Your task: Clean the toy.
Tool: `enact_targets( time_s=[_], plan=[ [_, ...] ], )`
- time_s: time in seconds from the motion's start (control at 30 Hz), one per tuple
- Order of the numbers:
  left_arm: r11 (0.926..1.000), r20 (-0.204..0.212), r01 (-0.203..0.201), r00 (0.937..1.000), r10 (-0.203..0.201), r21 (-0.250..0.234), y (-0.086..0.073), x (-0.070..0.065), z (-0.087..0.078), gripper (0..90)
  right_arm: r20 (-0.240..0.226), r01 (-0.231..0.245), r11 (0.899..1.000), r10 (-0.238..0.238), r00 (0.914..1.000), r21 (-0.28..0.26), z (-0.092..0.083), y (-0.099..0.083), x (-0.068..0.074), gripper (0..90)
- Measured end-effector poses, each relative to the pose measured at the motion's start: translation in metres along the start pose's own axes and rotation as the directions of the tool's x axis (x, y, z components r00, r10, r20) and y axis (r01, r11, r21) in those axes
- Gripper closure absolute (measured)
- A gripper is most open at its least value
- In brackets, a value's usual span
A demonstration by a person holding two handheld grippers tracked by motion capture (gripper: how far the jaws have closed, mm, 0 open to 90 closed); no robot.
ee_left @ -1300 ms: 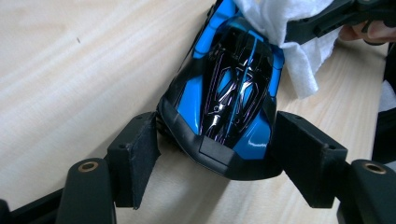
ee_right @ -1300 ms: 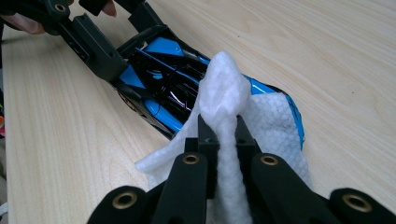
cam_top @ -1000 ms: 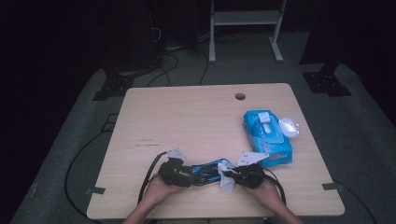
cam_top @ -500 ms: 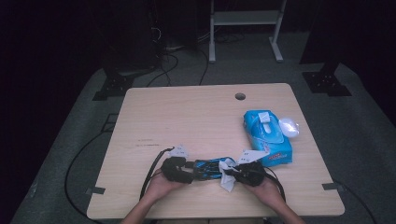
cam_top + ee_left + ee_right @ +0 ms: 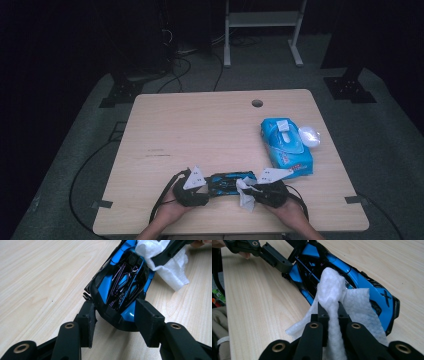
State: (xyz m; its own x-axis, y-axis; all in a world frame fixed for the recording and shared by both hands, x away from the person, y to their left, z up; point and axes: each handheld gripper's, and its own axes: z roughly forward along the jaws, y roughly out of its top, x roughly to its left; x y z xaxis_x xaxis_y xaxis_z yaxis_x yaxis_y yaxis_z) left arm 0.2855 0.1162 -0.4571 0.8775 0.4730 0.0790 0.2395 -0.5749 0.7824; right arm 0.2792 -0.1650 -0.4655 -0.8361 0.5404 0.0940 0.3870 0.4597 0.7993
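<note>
A blue and black toy car (image 5: 225, 182) lies on its side near the front edge of the wooden table (image 5: 200, 130), between my two grippers. My left gripper (image 5: 210, 186) has just been closing, and its pads (image 5: 87, 320) now press on both sides of the car's (image 5: 122, 282) near end. My right gripper (image 5: 330, 312) is shut on a bunched white wipe (image 5: 329, 287), which rests against the car's (image 5: 362, 282) blue body. In the left gripper view the wipe (image 5: 172, 272) shows at the car's far end.
A blue pack of wet wipes (image 5: 286, 147) lies at the right of the table, with a white lid-like piece (image 5: 309, 135) beside it. A round cable hole (image 5: 257, 103) sits near the far edge. Cables and a white stand (image 5: 260, 30) are on the floor beyond.
My left gripper has shifted slightly right toward the car and its jaws have narrowed onto the car's end. The right gripper and the wipe have stayed in place.
</note>
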Motion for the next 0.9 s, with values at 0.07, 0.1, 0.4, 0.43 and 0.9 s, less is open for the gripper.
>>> enact_targets(
  time_s=[0.07,0.1,0.4,0.43,0.9],
  plan=[
    [0.9998,-0.012,-0.02,0.9997,0.02,0.001,0.0,-0.002,-0.001,53.1,-0.002,-0.002,1.0,0.002,1.0,0.001,0.0,0.0,0.001,86.6],
    [0.9995,-0.017,-0.031,0.9994,0.031,-0.002,-0.001,-0.003,-0.002,53.7,-0.004,-0.001,1.0,0.001,1.0,0.004,-0.001,-0.001,0.001,86.6],
    [0.9976,-0.021,-0.065,0.9977,0.065,-0.022,-0.004,-0.012,-0.008,59.7,-0.017,0.011,0.998,-0.01,0.9998,0.055,0.001,-0.007,0.01,86.5],
    [0.9965,-0.012,-0.08,0.9968,0.08,-0.026,-0.004,-0.015,-0.009,61.6,-0.016,0.012,0.996,-0.01,0.9998,0.09,0.005,-0.011,0.011,86.5],
    [0.9905,0.013,-0.131,0.9912,0.132,-0.041,-0.006,-0.028,-0.01,69.5,-0.054,0.009,0.998,-0.006,0.9985,0.056,-0.008,-0.006,0.022,86.5]
  ],
)
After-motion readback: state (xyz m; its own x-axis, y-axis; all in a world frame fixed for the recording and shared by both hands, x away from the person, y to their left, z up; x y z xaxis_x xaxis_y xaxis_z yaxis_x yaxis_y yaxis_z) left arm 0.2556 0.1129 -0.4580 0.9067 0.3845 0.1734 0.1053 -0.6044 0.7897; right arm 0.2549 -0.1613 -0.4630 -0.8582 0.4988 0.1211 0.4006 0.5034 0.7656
